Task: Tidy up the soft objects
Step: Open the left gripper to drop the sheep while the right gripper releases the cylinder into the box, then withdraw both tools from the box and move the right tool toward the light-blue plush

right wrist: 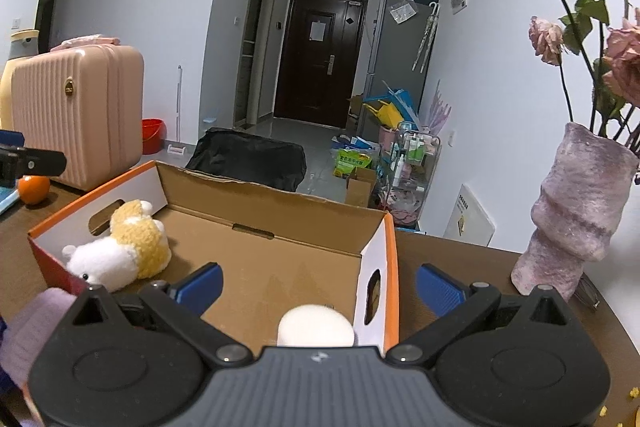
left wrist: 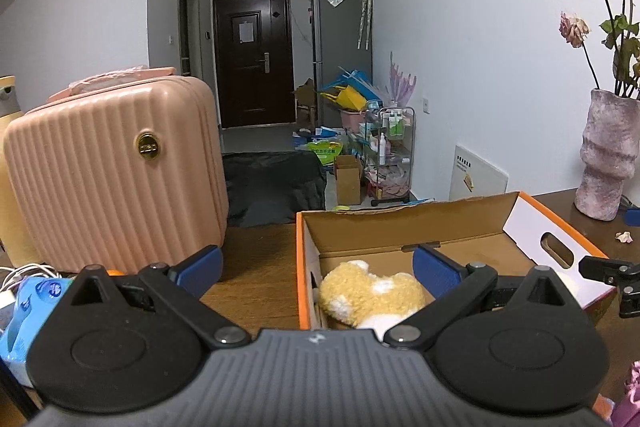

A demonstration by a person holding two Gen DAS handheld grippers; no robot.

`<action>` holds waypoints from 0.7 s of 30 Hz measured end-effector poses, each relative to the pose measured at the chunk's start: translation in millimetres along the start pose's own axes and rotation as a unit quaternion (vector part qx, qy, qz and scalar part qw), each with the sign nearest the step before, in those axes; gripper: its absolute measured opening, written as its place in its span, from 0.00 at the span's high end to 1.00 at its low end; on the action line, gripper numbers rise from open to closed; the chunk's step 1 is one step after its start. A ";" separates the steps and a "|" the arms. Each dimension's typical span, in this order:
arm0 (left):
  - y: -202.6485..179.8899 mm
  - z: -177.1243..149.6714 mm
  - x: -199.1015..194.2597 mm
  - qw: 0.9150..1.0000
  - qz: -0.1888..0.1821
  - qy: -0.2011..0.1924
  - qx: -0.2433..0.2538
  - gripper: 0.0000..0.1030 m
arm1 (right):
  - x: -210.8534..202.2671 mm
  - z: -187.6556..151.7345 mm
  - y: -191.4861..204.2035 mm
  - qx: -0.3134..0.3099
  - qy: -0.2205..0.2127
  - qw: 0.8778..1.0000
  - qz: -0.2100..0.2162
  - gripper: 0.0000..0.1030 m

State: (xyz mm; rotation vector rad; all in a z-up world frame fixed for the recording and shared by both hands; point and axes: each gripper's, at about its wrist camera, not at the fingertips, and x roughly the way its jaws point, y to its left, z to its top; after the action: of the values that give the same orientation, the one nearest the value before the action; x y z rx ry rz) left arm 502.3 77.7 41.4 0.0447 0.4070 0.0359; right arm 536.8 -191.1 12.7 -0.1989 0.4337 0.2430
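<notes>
A: Left tongs (left wrist: 318,265)?
B: Spread wide, nothing between the blue pads (left wrist: 202,269). They straddle the left wall of the cardboard box (left wrist: 404,223); the yellow-and-white plush toy (left wrist: 370,293) lies in the box just ahead of them, inside the right pad, not touching either pad as far as I can tell.
A: Right tongs (right wrist: 319,285)?
B: Also spread, empty. They straddle the box's right wall (right wrist: 390,267). A white round soft thing (right wrist: 316,327) sits low between the fingers, close to the body (can't tell what it is).
A: Plush from that side?
B: Far to the left of the right tongs, in the box's left end, white face toward the camera (right wrist: 120,253).
A: Surroundings?
B: Pink suitcase (left wrist: 116,167) beyond the left pad, orange fruit (right wrist: 33,189) left of the box, purple vase (right wrist: 576,211) beyond the right pad, all on the wooden table (left wrist: 256,267).
</notes>
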 end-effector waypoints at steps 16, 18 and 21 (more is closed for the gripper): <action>-2.7 -20.6 -50.6 1.000 0.000 0.001 0.003 0.00 | -58.1 -25.6 9.1 0.000 0.000 1.000 -0.002 0.00; -3.0 -24.3 -57.4 1.000 0.000 0.002 0.001 0.00 | -65.7 -28.9 10.7 -0.001 0.000 1.000 -0.003 0.00; -4.2 -30.7 -66.6 1.000 0.001 0.005 -0.001 0.00 | -76.8 -33.0 11.8 0.001 -0.001 1.000 -0.001 0.00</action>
State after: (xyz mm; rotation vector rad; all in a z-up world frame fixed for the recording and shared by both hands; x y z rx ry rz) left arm 429.1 71.7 39.4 0.0438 0.4172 0.0384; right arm 453.2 -202.5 15.3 -0.1966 0.4317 0.2402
